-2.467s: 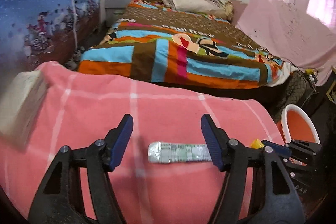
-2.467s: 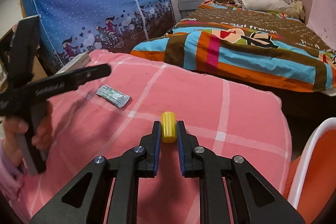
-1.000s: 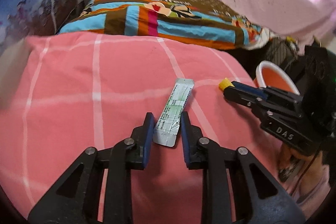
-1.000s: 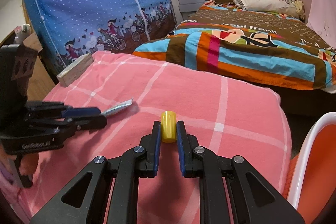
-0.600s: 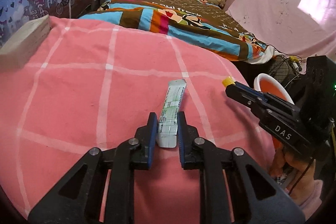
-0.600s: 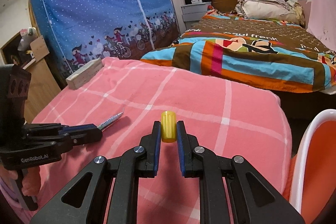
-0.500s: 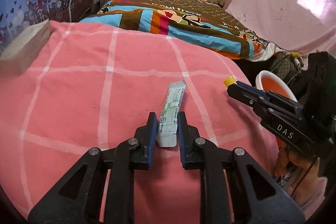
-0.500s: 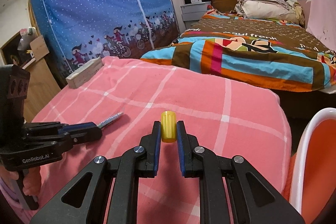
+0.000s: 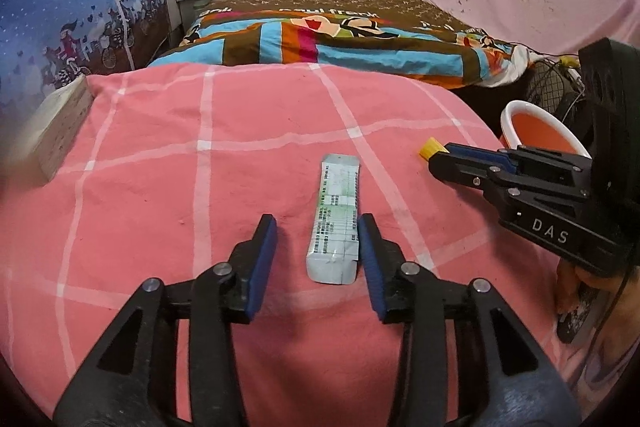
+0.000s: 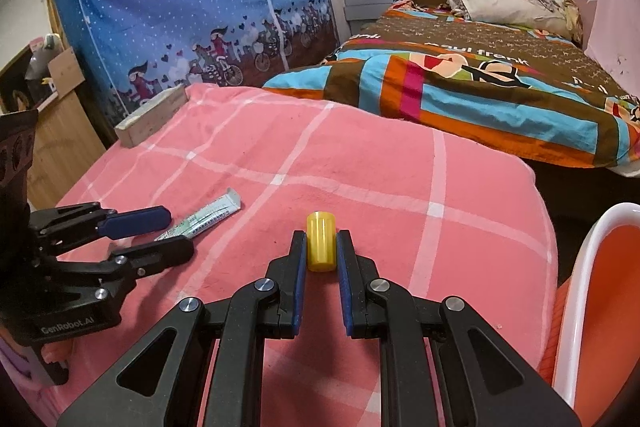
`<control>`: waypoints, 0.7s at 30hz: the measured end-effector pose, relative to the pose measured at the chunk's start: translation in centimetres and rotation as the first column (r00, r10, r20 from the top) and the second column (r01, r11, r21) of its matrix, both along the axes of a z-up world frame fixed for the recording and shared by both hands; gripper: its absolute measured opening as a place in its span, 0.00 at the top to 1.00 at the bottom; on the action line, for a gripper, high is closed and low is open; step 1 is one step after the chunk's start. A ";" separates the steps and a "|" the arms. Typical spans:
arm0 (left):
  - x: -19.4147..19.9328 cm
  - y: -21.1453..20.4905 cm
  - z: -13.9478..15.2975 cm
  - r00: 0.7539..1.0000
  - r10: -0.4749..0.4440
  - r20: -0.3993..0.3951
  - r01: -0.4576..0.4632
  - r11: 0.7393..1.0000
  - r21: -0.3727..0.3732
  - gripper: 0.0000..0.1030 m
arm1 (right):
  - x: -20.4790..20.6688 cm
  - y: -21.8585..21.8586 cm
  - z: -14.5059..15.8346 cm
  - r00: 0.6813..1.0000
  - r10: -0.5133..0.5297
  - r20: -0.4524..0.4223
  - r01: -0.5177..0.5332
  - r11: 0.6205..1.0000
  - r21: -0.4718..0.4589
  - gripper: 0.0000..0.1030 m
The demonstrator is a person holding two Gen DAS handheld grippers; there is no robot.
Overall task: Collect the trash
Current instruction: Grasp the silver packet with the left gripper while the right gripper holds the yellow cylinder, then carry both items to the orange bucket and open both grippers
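Note:
A silver foil wrapper [image 9: 336, 219] with green print lies flat on the pink checked blanket [image 9: 200, 155]. My left gripper [image 9: 318, 251] is open, its fingers on either side of the wrapper's near end, the right finger close to it. My right gripper [image 10: 322, 255] is shut on a small yellow cylinder [image 10: 321, 247] and holds it just above the blanket. In the left wrist view the right gripper [image 9: 434, 153] shows at the right with the yellow cylinder [image 9: 430, 148] at its tip. In the right wrist view the wrapper [image 10: 208, 217] lies between the left gripper's fingers [image 10: 136, 219].
An orange bin with a white rim [image 9: 536, 131] stands by the blanket's right edge, also in the right wrist view [image 10: 600, 291]. A pale wooden block [image 9: 60, 131] lies at the blanket's far left. A bed with a striped cover [image 9: 340, 35] is beyond.
My left gripper had shut on the wrapper and lifted it; now it is open and the wrapper lies flat on the blanket. My right gripper still holds the yellow cylinder.

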State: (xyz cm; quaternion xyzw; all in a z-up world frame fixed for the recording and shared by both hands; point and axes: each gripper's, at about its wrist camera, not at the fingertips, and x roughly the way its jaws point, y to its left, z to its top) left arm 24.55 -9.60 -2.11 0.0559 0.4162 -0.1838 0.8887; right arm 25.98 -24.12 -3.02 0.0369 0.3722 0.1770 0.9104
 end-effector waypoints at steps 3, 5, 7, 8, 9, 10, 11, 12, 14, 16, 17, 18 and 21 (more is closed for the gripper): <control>-0.1 0.1 -0.1 1.000 -0.005 -0.013 0.005 1.000 -0.014 0.63 | 0.0 0.0 0.0 1.000 0.000 -0.001 0.000 1.000 0.001 0.87; -0.4 -0.1 -0.1 1.000 -0.015 -0.018 0.015 1.000 -0.019 0.70 | 0.0 -0.1 0.0 1.000 0.000 -0.001 0.000 1.000 0.000 0.87; -0.6 -0.4 -0.1 1.000 -0.023 -0.012 0.023 1.000 -0.008 0.73 | 0.0 -0.1 0.0 1.000 0.000 -0.002 0.000 1.000 -0.002 0.87; -0.7 -0.5 -0.1 1.000 -0.022 -0.007 0.022 1.000 -0.001 0.73 | 0.0 -0.1 0.0 1.000 0.000 -0.001 0.000 1.000 -0.002 0.87; -0.8 -0.5 0.0 1.000 -0.018 -0.001 0.018 1.000 0.001 0.73 | 0.0 -0.1 0.0 1.000 0.000 -0.001 0.000 1.000 -0.002 0.87; -0.9 -0.4 0.0 1.000 -0.012 0.000 0.012 1.000 -0.007 0.74 | 0.0 -0.1 -0.1 1.000 0.000 -0.001 0.000 1.000 -0.002 0.87; -0.9 -0.3 0.0 1.000 -0.003 0.000 0.003 1.000 -0.022 0.74 | 0.0 -0.1 -0.1 1.000 0.000 0.000 0.000 1.000 -0.001 0.87; -1.0 -0.2 0.1 1.000 0.004 0.002 -0.004 0.999 -0.034 0.74 | 0.0 -0.1 -0.1 1.000 -0.001 0.003 0.001 1.000 0.001 0.87; -1.3 0.0 0.3 1.000 0.014 0.018 -0.013 0.998 -0.059 0.74 | -0.2 -0.1 0.0 1.000 -0.004 0.014 0.004 1.000 0.007 0.87; -1.6 -0.1 0.6 0.999 0.022 0.041 -0.019 0.997 -0.080 0.74 | -0.4 -0.2 0.1 1.000 -0.007 0.029 0.006 1.000 0.010 0.88; -1.8 -0.1 0.7 0.998 0.026 0.050 -0.022 0.996 -0.088 0.74 | -0.6 -0.2 0.3 0.999 -0.008 0.041 0.007 1.000 0.012 0.88; -2.1 -0.1 1.0 0.997 0.033 0.070 -0.026 0.995 -0.099 0.74 | -0.9 -0.3 0.5 0.998 -0.011 0.059 0.010 1.000 0.015 0.88; -3.0 0.2 1.9 0.989 0.060 0.137 -0.043 0.991 -0.125 0.74 | -1.8 -0.6 1.2 0.993 -0.028 0.114 0.025 0.999 0.032 0.88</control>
